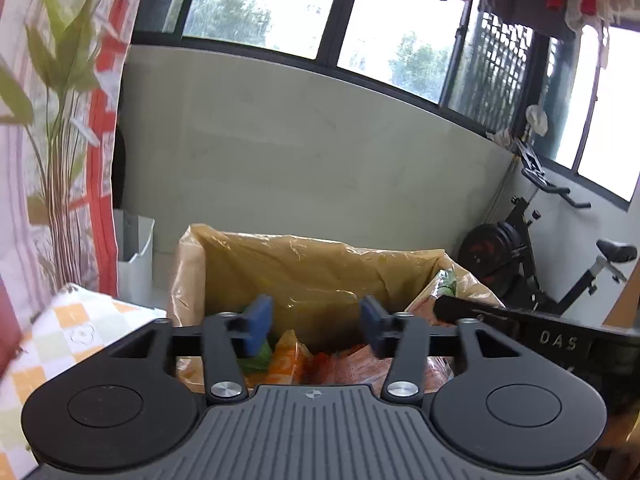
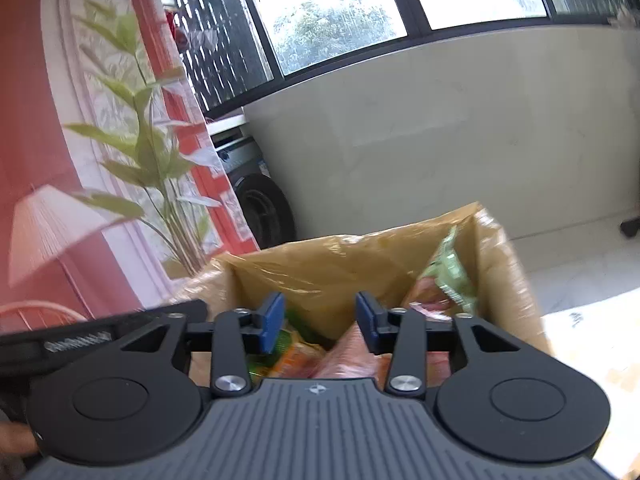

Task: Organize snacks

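Both tongs are hanging over the same box, side by side, pointing a bit downward into it. The left gripper [image 1: 316, 326] has its blue pads apart with nothing between them, and the right gripper [image 2: 320, 322] is the same: jaws open, empty.

Right under the fingertips is the pile of snack packets [image 1: 304, 360], orange, red and green wrappers jumbled in the bottom of the box. From the right wrist view the same heap [image 2: 320, 354] sits just below and between the pads, with a pinkish pack nearest the right-hand pad. A bit further out and to the right of both tongs, a green packet [image 2: 452, 272] leans up against the box wall, standing higher than the rest.

My guess on handling: these are light, crinkly foil or plastic bags, soft and puffy, slippery on the flat faces and easy to crush if whatever's inside is brittle. I'd pinch a sealed top edge or a corner instead of the fat middle, and go gentle.

Around it all is the cardboard box [image 1: 188, 264], lined with a yellowish plastic bag [image 2: 332, 264]. Beyond the box there's a plain wall [image 1: 300, 152], then windows [image 1: 392, 20] above. An exercise bike [image 1: 532, 264] stands far off to the right of the left tong.
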The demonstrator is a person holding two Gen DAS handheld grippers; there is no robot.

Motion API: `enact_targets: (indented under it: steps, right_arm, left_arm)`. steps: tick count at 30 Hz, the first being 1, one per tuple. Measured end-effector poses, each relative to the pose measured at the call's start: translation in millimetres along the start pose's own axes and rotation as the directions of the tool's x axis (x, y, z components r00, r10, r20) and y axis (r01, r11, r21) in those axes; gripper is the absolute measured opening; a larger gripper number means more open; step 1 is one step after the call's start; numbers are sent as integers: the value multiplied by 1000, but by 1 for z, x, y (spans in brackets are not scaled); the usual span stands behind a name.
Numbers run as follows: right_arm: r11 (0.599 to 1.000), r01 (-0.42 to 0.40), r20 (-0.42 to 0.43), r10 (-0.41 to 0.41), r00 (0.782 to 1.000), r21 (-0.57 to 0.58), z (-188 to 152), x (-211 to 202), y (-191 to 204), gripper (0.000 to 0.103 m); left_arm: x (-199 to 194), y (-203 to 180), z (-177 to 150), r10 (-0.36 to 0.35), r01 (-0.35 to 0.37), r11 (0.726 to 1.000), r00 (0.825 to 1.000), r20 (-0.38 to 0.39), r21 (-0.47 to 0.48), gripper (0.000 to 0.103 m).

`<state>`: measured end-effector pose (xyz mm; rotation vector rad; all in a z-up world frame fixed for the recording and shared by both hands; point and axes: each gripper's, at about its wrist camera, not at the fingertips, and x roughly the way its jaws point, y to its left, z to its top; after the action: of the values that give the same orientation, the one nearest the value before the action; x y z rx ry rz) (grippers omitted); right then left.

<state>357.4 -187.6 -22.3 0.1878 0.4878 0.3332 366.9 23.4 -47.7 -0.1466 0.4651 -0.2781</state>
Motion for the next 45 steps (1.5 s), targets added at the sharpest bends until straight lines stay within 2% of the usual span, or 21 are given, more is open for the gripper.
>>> enact_targets:
  steps: [1,3,4,6,8,12,17,23,25,30,36,45]
  right_arm:
    - [1000,4,2,-4,1000,-13,1,-3,0,49]
    - [999,15,9,-15,1000,-42,3,-12,0,63]
    - [998,24,11,-24,1000,-56,5,-15,2,66]
    - [996,40,20,-39,999,-82,8,-23,6,81]
    - [995,37,30,-34,999,-92,10,-32,8,90]
    - [993,61,54,-55,997,-100,15,-51,14,96]
    - [986,126,45,-122,992,-113,21,-74,28,98]
    - [988,105,60,-98,993,-114,23,-116,38,103]
    - [990,94,80,-86,993,-103,21,-131,42,103]
    - [992,101,134,-90,987,-76,15,-168,54,103]
    - [976,186,188,-164,968,-109,7,-195,74,103]
    - [988,134,195,-116,974,-81,-9,-218,89,103]
  left_arm:
    - [-5,-2,1,3,-3,1000,1000,6,14,59]
    - [-11,-4,3,18,-18,999,1000,15,38,71]
    - [-15,-7,4,29,-30,998,999,21,50,73]
    - [-21,-10,9,50,-52,996,998,33,77,79]
    - [-31,-18,13,78,-82,991,996,44,109,84]
    - [-49,-28,22,121,-130,982,990,72,135,86]
    - [-78,-40,32,119,-134,979,988,101,151,91]
    - [-117,-61,36,154,-188,958,974,163,219,92]
    - [-133,-67,37,142,-187,953,971,192,240,92]
    - [-164,-76,43,132,-178,961,968,215,211,92]
    - [-203,-95,30,144,-210,950,952,270,233,92]
    - [-231,-93,15,170,-227,959,940,296,169,92]
